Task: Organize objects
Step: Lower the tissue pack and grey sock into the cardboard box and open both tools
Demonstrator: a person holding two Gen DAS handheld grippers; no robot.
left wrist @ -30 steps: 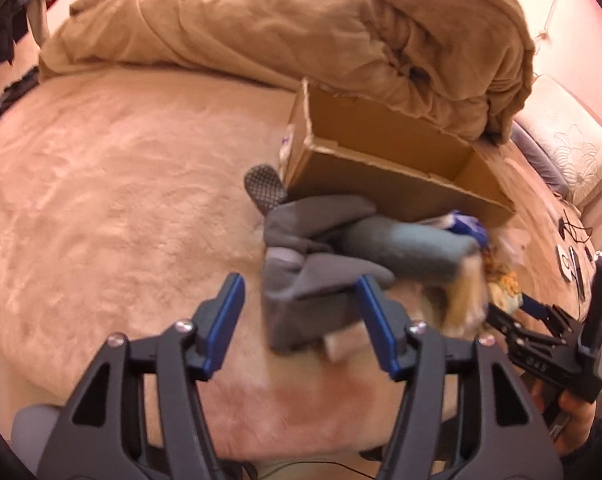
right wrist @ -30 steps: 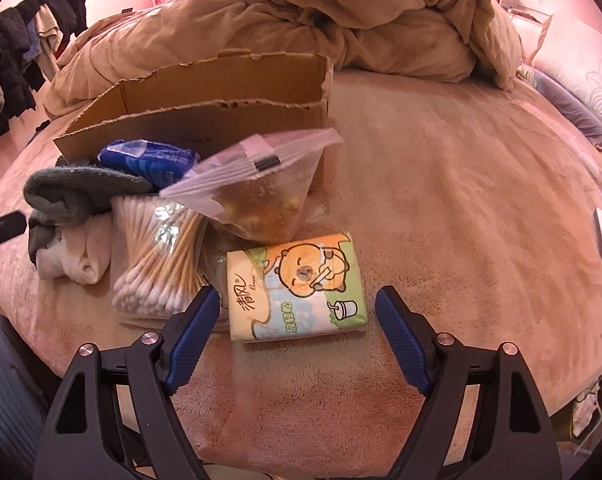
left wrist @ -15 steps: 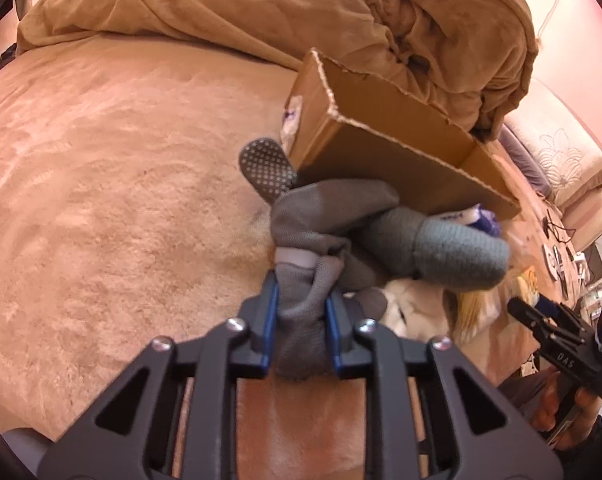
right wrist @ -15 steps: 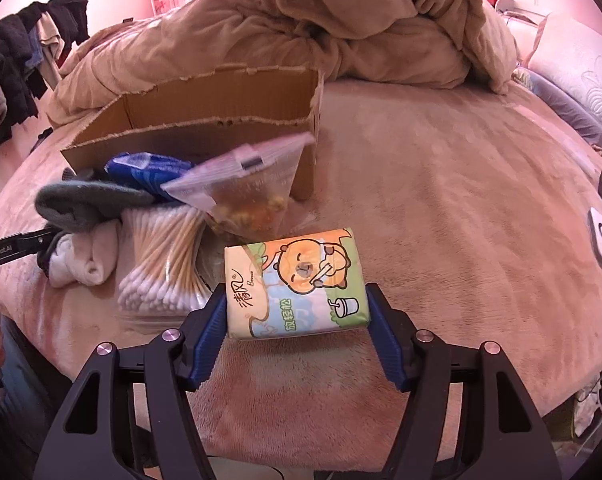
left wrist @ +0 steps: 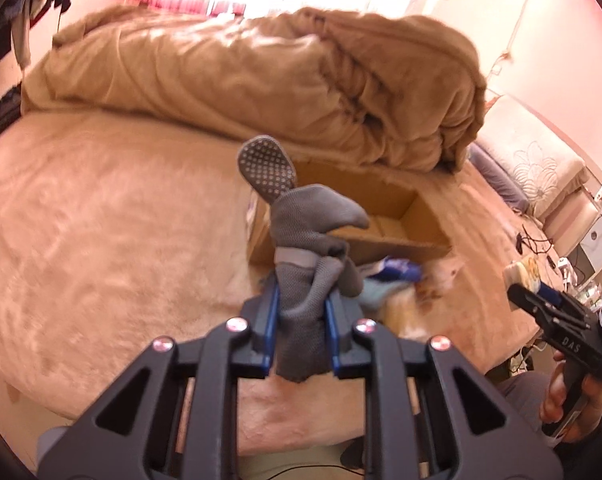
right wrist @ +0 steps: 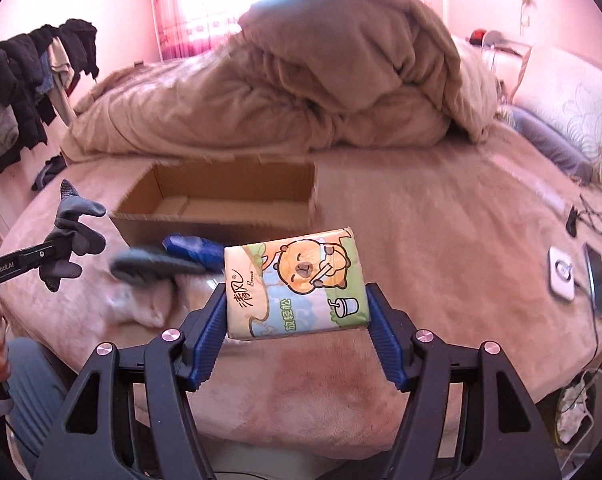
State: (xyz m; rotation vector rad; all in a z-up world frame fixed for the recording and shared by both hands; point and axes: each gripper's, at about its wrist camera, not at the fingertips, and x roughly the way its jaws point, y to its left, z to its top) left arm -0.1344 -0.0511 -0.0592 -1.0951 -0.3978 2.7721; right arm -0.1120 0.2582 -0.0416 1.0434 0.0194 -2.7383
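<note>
Flanking cardboard box (right wrist: 221,204): blanket (right wrist: 301,92), cables (right wrist: 593,216).

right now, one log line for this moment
left tool: shut on sock | right tool: shut on tissue pack | box: empty

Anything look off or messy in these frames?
Yes. The cardboard box has ragged torn top edges and sits empty, while blurred loose items lie heaped on the bed against its front wall. The left gripper holds a bunched grey sock; the right gripper clamps a tissue pack.
</note>
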